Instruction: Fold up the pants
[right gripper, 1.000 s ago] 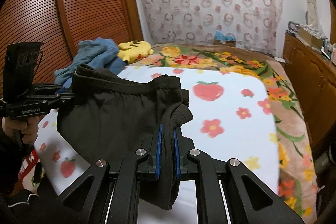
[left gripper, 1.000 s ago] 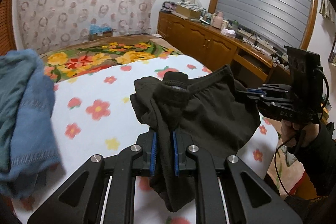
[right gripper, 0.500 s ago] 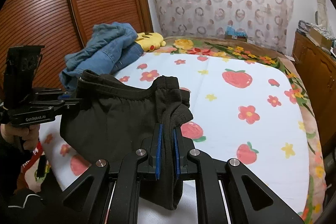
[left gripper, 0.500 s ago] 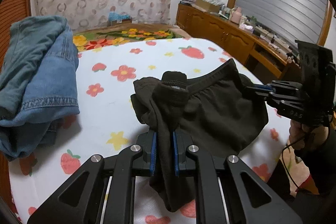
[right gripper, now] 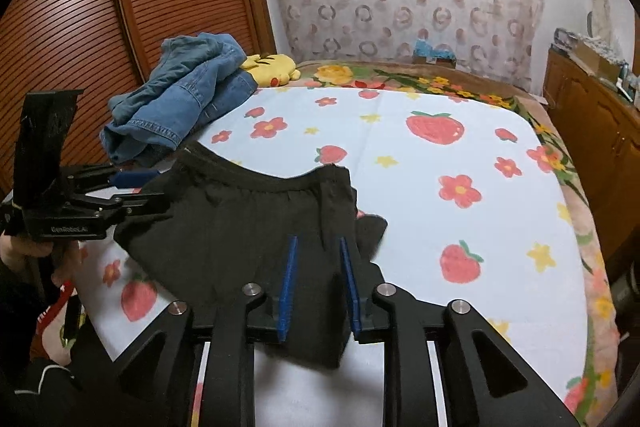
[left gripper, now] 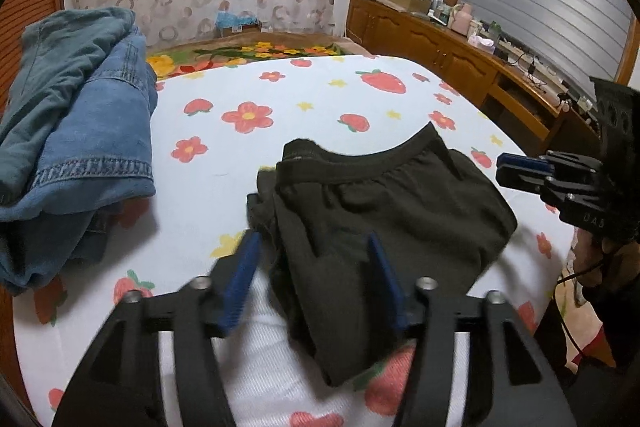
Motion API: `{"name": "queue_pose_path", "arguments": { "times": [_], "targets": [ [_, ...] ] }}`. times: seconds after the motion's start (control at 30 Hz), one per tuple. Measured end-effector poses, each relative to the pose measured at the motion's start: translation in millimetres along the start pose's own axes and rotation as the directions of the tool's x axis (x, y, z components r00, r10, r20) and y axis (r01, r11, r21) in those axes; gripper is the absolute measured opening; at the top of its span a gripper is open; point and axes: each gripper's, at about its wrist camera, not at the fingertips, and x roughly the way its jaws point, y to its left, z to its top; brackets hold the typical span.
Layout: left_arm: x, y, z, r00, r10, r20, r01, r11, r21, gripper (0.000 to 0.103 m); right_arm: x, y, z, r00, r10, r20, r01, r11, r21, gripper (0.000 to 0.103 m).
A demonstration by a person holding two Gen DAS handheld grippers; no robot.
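The black pants [left gripper: 392,203] lie folded on the flowered bed sheet [left gripper: 320,99], waistband toward the far side. My left gripper [left gripper: 312,243] hovers over their left edge; its jaws are opening wide, the blue pads [left gripper: 244,267] stand clear of the cloth and grip nothing. In the right wrist view the same pants [right gripper: 240,219] spread out under my right gripper [right gripper: 318,241]. Its jaws are opening too, with the pants' right edge lying loose between the pads. Each gripper shows in the other view: the right gripper [left gripper: 508,167] and the left gripper [right gripper: 132,187].
A heap of blue denim clothes [left gripper: 76,115] [right gripper: 180,99] sits on the bed's far left, with a yellow plush toy [right gripper: 272,67] behind it. A wooden cabinet [left gripper: 440,51] runs along the right of the bed, slatted wardrobe doors [right gripper: 80,27] along the left.
Both grippers were shut on the bunched waistband and have let go. The pants dropped out of the jaws and now lie flat on the sheet. The left gripper came down.
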Motion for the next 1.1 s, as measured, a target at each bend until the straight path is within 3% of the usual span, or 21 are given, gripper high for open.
{"name": "queue_pose_path", "arguments": {
  "times": [0.07, 0.2, 0.5, 0.7, 1.07, 1.1],
  "targets": [
    [0, 0, -2, 1.000, 0.010, -0.003, -0.010, 1.000, 0.003, 0.077, -2, 2, -4, 1.000, -0.004, -0.007, 0.004, 1.000, 0.000, 0.025],
    [2, 0, -7, 0.999, 0.028, -0.029, -0.028, 1.000, 0.005, 0.083, -9, 4, -14, 1.000, -0.001, -0.013, 0.001, 1.000, -0.001, 0.029],
    [-3, 0, -17, 0.998, 0.057, -0.040, -0.057, 0.998, 0.006, 0.083, -9, 6, -29, 0.998, 0.007, -0.056, -0.007, 1.000, 0.007, 0.030],
    [-19, -3, -32, 1.000, 0.024, -0.011, -0.024, 1.000, -0.004, 0.082, -16, -1, -39, 0.998, 0.014, -0.063, -0.011, 0.999, 0.041, 0.030],
    [-19, -15, -42, 0.999, -0.035, -0.025, 0.035, 0.999, 0.030, 0.031, -14, -5, -46, 0.997, 0.046, -0.068, -0.042, 0.998, 0.055, 0.030],
    [-18, -17, -42, 0.999, -0.036, -0.025, 0.037, 0.999, 0.033, 0.029, -13, -5, -45, 0.997, 0.045, -0.070, -0.042, 0.998, 0.049, 0.024]
  ]
}}
